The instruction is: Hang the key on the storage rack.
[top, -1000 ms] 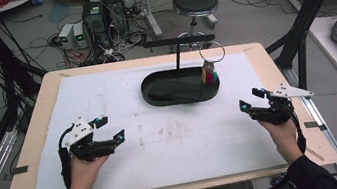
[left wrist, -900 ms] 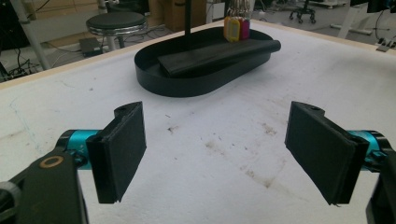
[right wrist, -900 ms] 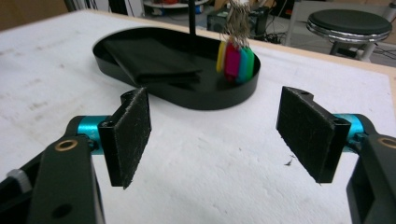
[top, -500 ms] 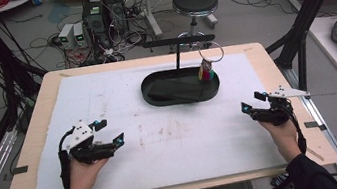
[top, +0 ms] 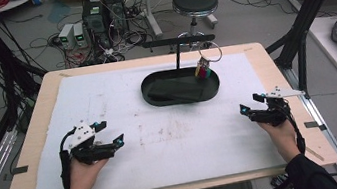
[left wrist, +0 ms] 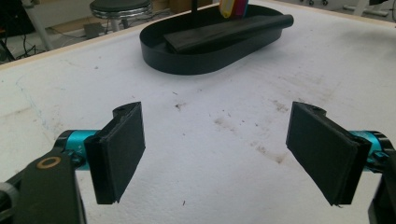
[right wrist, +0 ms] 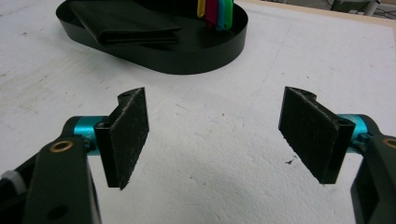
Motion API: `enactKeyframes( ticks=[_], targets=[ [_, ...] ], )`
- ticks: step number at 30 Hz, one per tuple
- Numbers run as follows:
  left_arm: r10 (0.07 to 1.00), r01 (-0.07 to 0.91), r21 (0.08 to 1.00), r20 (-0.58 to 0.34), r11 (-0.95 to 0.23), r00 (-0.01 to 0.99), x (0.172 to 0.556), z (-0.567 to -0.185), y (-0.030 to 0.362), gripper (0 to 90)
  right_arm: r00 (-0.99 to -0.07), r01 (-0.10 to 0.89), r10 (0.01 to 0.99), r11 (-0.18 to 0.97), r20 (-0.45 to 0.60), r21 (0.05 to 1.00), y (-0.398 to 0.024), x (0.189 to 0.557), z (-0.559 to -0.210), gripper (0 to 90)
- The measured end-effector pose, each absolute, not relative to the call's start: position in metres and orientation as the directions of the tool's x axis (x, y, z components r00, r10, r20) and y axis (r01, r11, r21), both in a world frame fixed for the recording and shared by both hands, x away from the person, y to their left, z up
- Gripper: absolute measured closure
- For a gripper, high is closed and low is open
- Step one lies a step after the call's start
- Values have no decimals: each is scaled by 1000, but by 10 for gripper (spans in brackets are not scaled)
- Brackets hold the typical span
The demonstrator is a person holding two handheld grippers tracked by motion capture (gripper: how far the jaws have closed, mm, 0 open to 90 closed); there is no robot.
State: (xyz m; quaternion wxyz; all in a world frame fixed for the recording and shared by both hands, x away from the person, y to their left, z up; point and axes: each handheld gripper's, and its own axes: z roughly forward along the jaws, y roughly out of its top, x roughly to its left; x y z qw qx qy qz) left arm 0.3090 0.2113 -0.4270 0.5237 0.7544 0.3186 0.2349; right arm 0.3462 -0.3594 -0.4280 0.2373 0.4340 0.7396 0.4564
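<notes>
While my left hand-held gripper [top: 109,133] rests low on the white surface [top: 173,139], its jaws are spread wide and hold nothing. My right hand-held gripper [top: 250,104] is the same on the other side: spread wide, empty, sitting near the right edge. Both point toward the middle, and both are well apart from the black tray [top: 180,86] at the far side.

I think the job is to reach into that tray, so the next step is to move forward. To do it well, I should lift a gripper up over the tray wall first, so I do not bump it and push the tray away. Then I should come down with the jaws on each side of the thing I want and squeeze slowly.

Inside the tray lies a dark folded cloth [right wrist: 126,23], flat and soft looking, lying along the tray. Just beside it, at the right end, hang some bright tags [right wrist: 215,11] in yellow, pink and blue-green. They dangle from a ring [top: 209,53] on a thin black stand [top: 177,47] behind the tray.
</notes>
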Motion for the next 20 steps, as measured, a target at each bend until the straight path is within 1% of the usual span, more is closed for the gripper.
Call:
enactKeyframes(
  ticks=[20],
  targets=[
    [736,245,939,12,-241,677,311,-427,213,195,-515,435,856,219,42,873,-359,348,-430,245]
  ],
)
